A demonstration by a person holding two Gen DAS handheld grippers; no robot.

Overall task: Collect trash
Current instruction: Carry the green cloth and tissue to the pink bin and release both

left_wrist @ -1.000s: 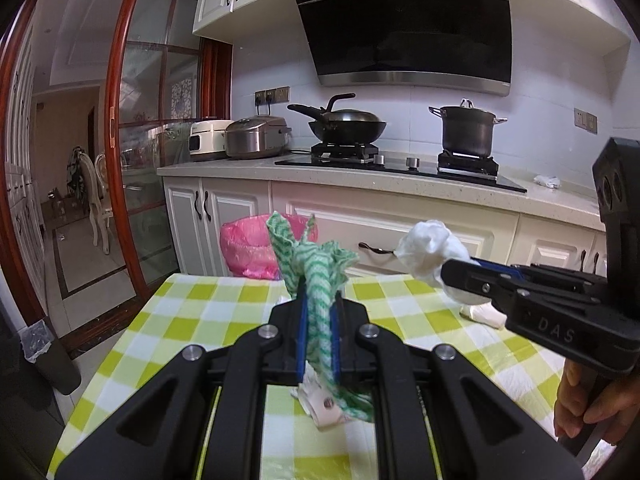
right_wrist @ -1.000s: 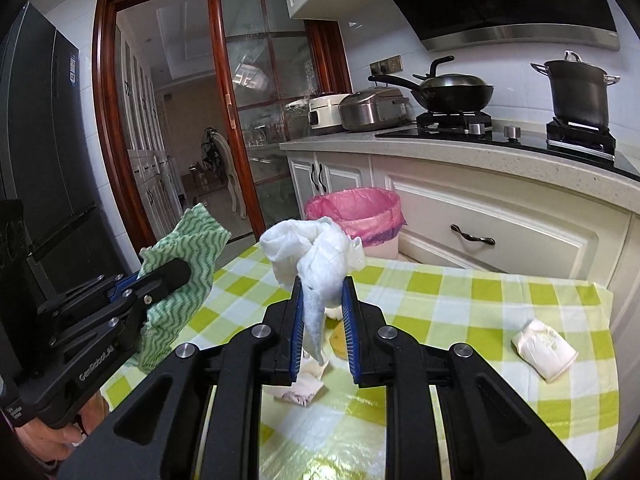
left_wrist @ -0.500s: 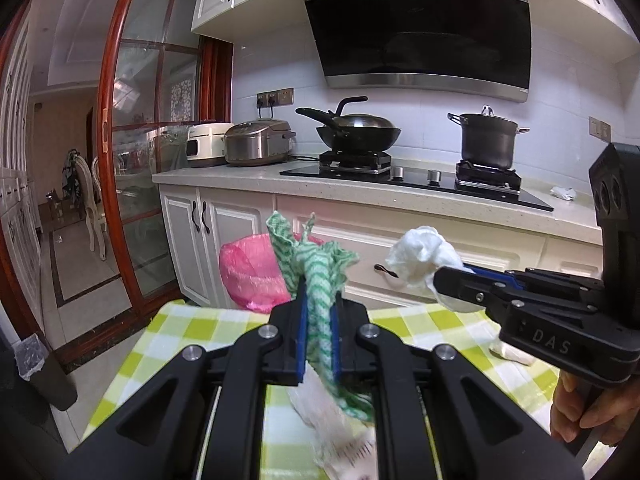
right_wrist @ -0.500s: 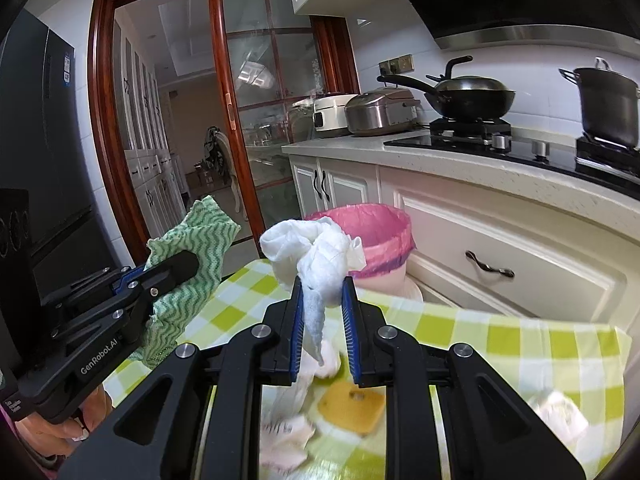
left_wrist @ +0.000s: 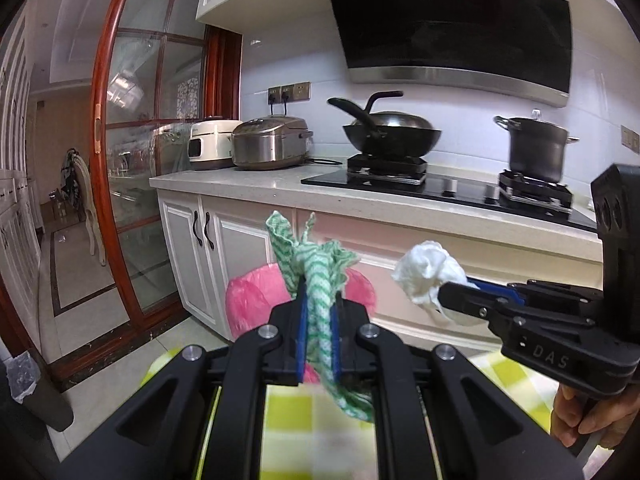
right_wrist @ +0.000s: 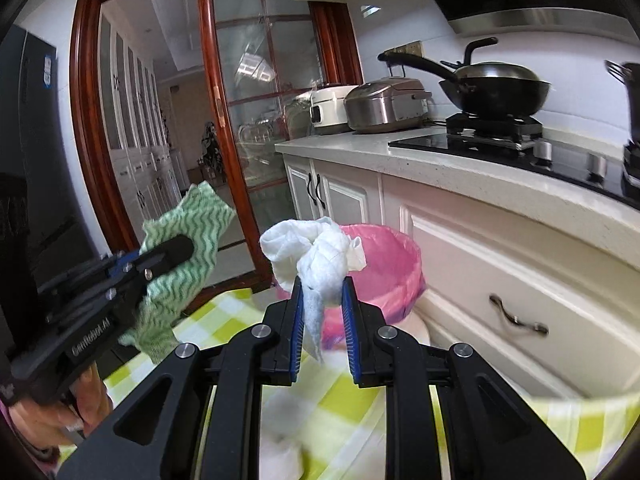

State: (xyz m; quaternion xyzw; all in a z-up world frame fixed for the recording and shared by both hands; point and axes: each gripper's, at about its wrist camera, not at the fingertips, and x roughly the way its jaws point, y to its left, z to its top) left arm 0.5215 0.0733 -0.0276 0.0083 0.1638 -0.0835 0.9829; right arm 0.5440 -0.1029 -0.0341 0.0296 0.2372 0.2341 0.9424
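At the far left stands a red-brown wooden door frame with glass panes (left_wrist: 120, 168), and only the right wrist view shows the dark tall refrigerator (right_wrist: 28, 168) on its near side. The left gripper (left_wrist: 318, 312) has its jaws pressed narrow on a green-and-white wavy-striped cloth (left_wrist: 316, 276), which sticks up above the blue pads and hangs down below them; in the right wrist view the same cloth (right_wrist: 188, 248) appears side-on, with a hand (right_wrist: 60, 408) on the black handle at the lower left. Beyond the cloth sits a round bin lined with a pink plastic bag (left_wrist: 248, 304), on the floor against the white cabinets (left_wrist: 200, 252); the left wrist view shows only its outer bulge, while the right wrist view looks into its open mouth (right_wrist: 392, 256). The right gripper (right_wrist: 322, 312) is clamped on a crumpled white paper tissue (right_wrist: 316, 256), whose tail hangs between the blue pads, just in front of the bin. A table with a yellow-green and white checked cloth (right_wrist: 352, 404) lies near and below both tools, blurred. On the counter stand a white rice cooker (left_wrist: 210, 144), a steel cooker (left_wrist: 270, 142) and a black wok (left_wrist: 390, 132); the whole lidded grey stockpot (left_wrist: 536, 148) shows only in the left wrist view.
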